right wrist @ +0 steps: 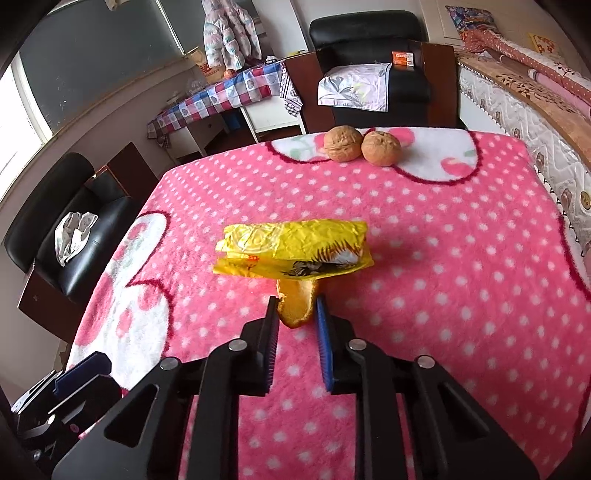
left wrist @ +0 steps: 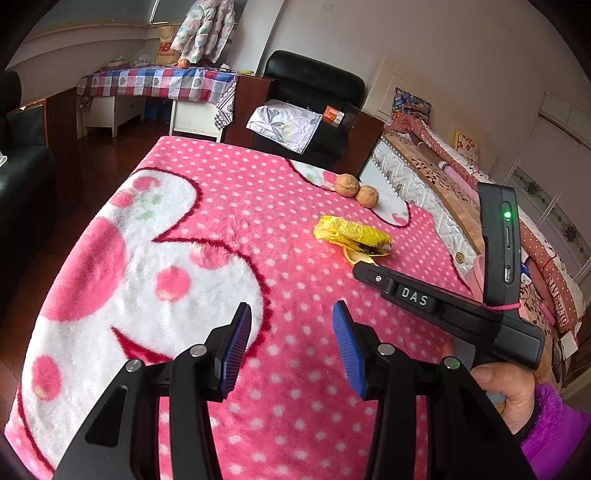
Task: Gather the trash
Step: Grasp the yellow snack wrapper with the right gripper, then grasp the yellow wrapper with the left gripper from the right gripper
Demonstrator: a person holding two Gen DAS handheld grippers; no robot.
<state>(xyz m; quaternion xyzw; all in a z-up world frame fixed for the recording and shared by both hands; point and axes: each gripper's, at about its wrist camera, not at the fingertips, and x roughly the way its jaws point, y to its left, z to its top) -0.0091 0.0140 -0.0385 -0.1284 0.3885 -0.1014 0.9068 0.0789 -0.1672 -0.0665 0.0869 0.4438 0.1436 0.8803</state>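
Observation:
A crumpled yellow wrapper (right wrist: 295,245) (left wrist: 351,234) lies on the pink polka-dot blanket (right wrist: 443,258). Just in front of it a curled orange peel (right wrist: 297,306) stands between the pads of my right gripper (right wrist: 297,308), and both pads touch its sides. In the left wrist view the right gripper (left wrist: 357,266) comes in from the right, its tip at the peel (left wrist: 351,255). My left gripper (left wrist: 292,308) hangs open over bare blanket, left of and nearer than the wrapper, with nothing between its pads.
Two walnuts (right wrist: 342,143) (right wrist: 381,148) sit side by side near the blanket's far edge. Beyond it is a black chair (right wrist: 369,33) with a cloth, a bed (right wrist: 535,99) at the right, and a second black chair (right wrist: 74,236) at the left.

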